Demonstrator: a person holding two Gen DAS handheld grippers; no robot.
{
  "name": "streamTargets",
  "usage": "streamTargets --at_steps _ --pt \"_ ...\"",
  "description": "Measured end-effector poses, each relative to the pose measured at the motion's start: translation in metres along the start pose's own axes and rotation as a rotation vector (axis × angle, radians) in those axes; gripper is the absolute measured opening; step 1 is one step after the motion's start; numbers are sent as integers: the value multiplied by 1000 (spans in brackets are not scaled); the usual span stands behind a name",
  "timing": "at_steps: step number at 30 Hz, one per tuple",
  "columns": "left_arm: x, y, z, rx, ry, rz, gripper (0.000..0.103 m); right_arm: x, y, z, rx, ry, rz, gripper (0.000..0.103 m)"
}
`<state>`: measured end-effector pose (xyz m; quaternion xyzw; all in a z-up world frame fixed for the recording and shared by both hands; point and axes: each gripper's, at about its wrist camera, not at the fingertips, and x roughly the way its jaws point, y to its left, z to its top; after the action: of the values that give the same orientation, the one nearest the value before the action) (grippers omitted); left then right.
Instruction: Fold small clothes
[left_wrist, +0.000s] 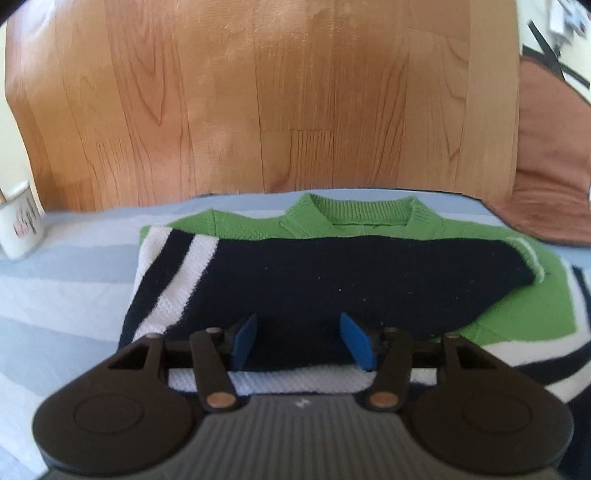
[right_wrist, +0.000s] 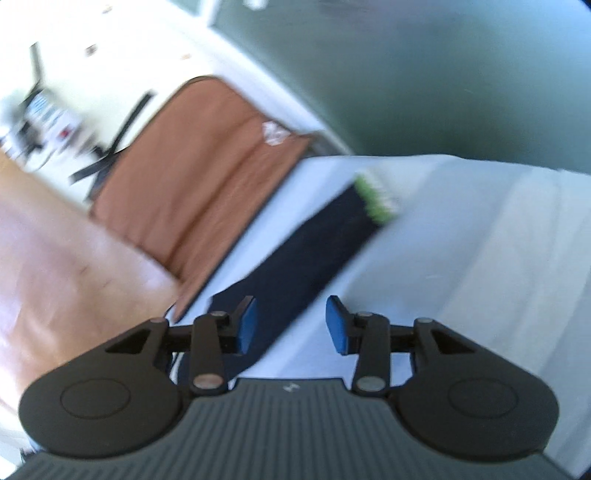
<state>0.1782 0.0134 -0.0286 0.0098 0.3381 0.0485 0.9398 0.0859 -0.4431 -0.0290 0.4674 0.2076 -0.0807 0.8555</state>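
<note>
A small knit sweater (left_wrist: 306, 280), green with navy and white stripes, lies on a pale blue striped cloth (left_wrist: 66, 295), collar facing away. A navy sleeve is folded across its front. My left gripper (left_wrist: 301, 341) is open, its blue pads just above the sweater's near hem, holding nothing. In the right wrist view the other navy sleeve (right_wrist: 314, 254) with a green cuff lies stretched out on the cloth. My right gripper (right_wrist: 291, 325) is open above the sleeve's near end, empty.
A white mug (left_wrist: 20, 229) stands at the left edge of the cloth. A wooden floor (left_wrist: 258, 103) lies beyond the table. A brown cushioned seat (right_wrist: 207, 166) sits beside the table edge, also in the left wrist view (left_wrist: 550, 155).
</note>
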Motion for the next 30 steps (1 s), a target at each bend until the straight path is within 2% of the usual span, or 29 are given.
streamTargets --at_steps 6,19,21,22,23,25,27,30 --pt "-1 -3 -4 26 -26 40 57 26 12 2 14 -60 -8 45" --pt "0 6 -2 -10 -21 -2 58 46 24 9 -10 -196 -96 41" --pt "-1 7 -2 -10 -21 -7 59 50 29 9 -34 -201 -124 36" --pt "-1 7 -2 -10 -20 -11 59 54 30 10 -38 -181 -134 20" --pt "-1 8 -1 -11 -20 -16 60 58 31 10 -32 -162 -141 11" --pt "-1 10 -1 -15 -18 -27 61 56 39 10 -45 -188 -145 11" --pt "-2 12 -1 -27 -20 -40 61 52 64 8 -137 -225 -116 10" --pt "-9 23 1 -94 -53 -98 61 53 112 1 -265 -215 -25 10"
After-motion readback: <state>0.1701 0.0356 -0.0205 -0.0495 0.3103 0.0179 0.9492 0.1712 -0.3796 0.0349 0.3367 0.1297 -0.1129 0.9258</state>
